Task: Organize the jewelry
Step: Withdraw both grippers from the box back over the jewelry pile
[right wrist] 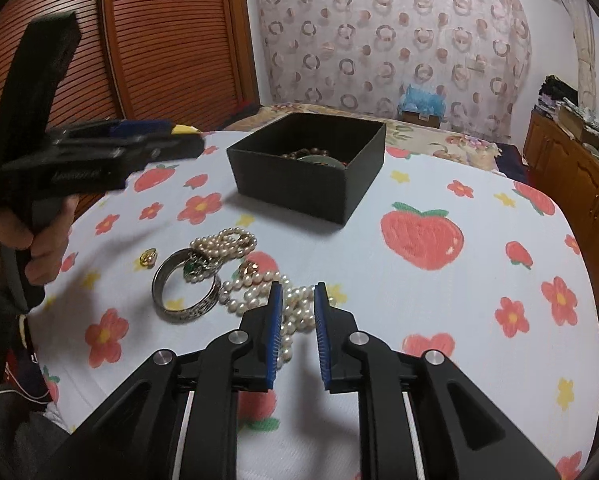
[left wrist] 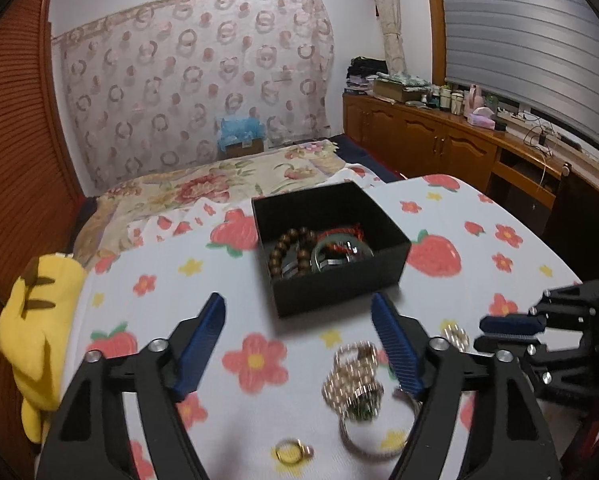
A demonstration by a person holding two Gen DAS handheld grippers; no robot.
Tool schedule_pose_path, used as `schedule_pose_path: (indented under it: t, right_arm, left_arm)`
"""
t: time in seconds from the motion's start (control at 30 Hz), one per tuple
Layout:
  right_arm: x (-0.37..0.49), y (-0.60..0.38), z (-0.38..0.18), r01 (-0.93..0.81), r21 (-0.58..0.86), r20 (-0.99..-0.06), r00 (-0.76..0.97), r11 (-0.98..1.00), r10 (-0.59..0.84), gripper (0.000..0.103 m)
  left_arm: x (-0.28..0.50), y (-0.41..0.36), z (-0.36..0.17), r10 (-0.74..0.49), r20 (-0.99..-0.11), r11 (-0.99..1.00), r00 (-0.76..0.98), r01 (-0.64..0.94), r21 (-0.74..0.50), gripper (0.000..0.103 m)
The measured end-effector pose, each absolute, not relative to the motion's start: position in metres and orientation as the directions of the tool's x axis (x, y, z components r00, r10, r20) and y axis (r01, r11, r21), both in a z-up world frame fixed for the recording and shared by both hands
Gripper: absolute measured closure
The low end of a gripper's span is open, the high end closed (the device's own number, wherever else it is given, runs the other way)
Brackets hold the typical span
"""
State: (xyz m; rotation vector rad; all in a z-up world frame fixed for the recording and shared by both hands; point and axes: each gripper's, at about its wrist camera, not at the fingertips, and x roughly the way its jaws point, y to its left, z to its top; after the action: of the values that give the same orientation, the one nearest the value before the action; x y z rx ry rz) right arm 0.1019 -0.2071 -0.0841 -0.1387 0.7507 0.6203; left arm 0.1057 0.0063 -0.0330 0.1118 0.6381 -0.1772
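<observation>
Low in the right-wrist frame, the right gripper [right wrist: 295, 300] hovers slightly parted over tangled pearls [right wrist: 259, 284]; a pinch might drag the silver bangle [right wrist: 185, 284] along. The left gripper [left wrist: 297, 320] gapes empty. The black box [right wrist: 307, 164] sits upper centre on a strawberry-print cloth [right wrist: 479, 280], bedroom wardrobe upper left.

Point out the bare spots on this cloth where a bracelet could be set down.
Free: the cloth right of the black box, round the big strawberry print, and the strip between box and pearls. Crowded: the pearls, silver bangle and gold ring, under both grippers.
</observation>
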Motion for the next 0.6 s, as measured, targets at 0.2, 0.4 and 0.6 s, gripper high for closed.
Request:
schedule_pose_path:
  t: [0.2, 0.4, 0.6]
  right_arm:
    - [0.084, -0.211, -0.085, -0.574, 0.093, -0.671, 0.567, 0.813, 0.478, 0.071]
    - [0.072, -0.213, -0.090, -0.567, 0.085, -0.688, 0.561, 0.819, 0.460, 0.066]
    - [0.062, -0.213, -0.095, -0.570, 0.062, -0.705, 0.556, 0.819, 0.440, 0.066]
  left_arm:
    - [0.082, 0.005, -0.046, -0.126, -0.620, 0.981, 0.774, 0.188, 0.036, 0.014]
    - [0.065, 0.000, -0.061, -0.147, -0.658, 0.976, 0.739, 0.215, 0.024, 0.013]
    - [0.056, -0.015, -0.070, -0.169, -0.691, 0.967, 0.703, 0.254, 0.022, 0.013]
